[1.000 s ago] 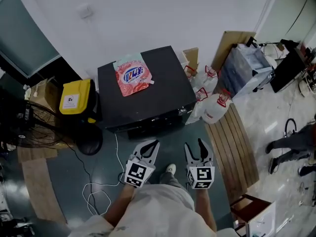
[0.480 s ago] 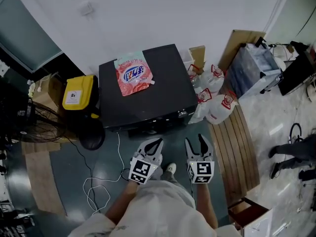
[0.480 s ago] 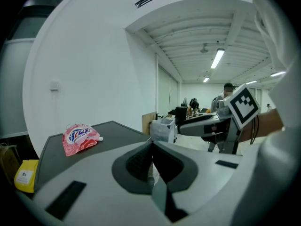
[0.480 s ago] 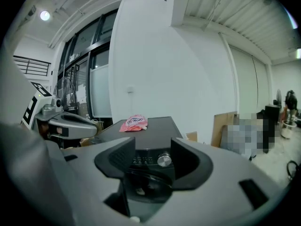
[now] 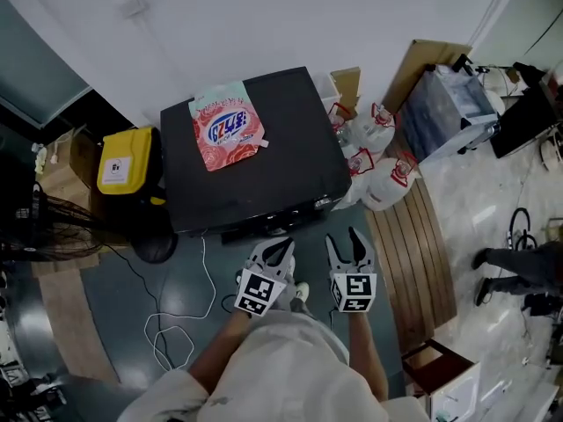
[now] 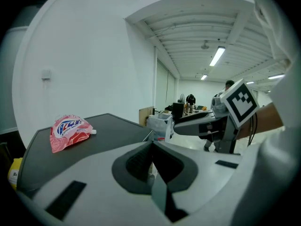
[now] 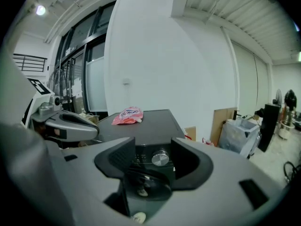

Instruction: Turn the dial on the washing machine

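The black washing machine (image 5: 281,161) stands against the white wall, with a pink detergent bag (image 5: 226,126) lying on its lid. Its silver dial (image 7: 160,157) sits on the front panel and shows straight ahead between the right gripper's jaws, some way off. My left gripper (image 5: 276,251) hovers just before the machine's front, its jaws closed together with nothing in them (image 6: 152,147). My right gripper (image 5: 345,240) hangs beside it, level with the panel's right end; its jaws (image 7: 154,149) stand a little apart, and they touch nothing.
A yellow box (image 5: 123,161) and a dark fan (image 5: 53,227) stand left of the machine. White bags (image 5: 378,170) and a wooden board (image 5: 413,253) lie to its right. A white cable (image 5: 176,323) loops on the floor. A person's legs (image 5: 519,266) show at far right.
Both grippers have come forward and lower, closer to the machine's front panel. Their jaws look the same as before.
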Motion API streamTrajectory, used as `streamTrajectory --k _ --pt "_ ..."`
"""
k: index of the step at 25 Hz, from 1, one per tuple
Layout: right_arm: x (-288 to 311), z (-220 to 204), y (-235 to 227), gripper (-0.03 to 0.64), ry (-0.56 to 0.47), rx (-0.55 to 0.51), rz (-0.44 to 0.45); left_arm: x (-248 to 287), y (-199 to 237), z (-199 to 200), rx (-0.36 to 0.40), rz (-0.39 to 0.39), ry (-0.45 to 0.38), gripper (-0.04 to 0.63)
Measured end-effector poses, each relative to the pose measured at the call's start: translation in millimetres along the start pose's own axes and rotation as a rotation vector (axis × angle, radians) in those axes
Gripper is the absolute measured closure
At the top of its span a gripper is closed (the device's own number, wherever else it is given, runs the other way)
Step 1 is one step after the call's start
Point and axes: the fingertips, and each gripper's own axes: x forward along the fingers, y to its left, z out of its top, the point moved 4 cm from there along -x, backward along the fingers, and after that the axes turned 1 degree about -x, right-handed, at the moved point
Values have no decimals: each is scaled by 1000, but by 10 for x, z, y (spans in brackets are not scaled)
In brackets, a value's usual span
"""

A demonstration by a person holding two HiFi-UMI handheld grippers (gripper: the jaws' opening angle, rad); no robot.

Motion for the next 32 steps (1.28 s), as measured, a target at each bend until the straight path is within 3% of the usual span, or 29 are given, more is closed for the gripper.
streamTrajectory --k 18,32 --pt "919 -480 -41 350 181 -63 -20 576 358 -424 -51 -145 82 584" --pt "1305 -842 -151 318 272 -71 0 725 379 -550 -98 -126 114 584"
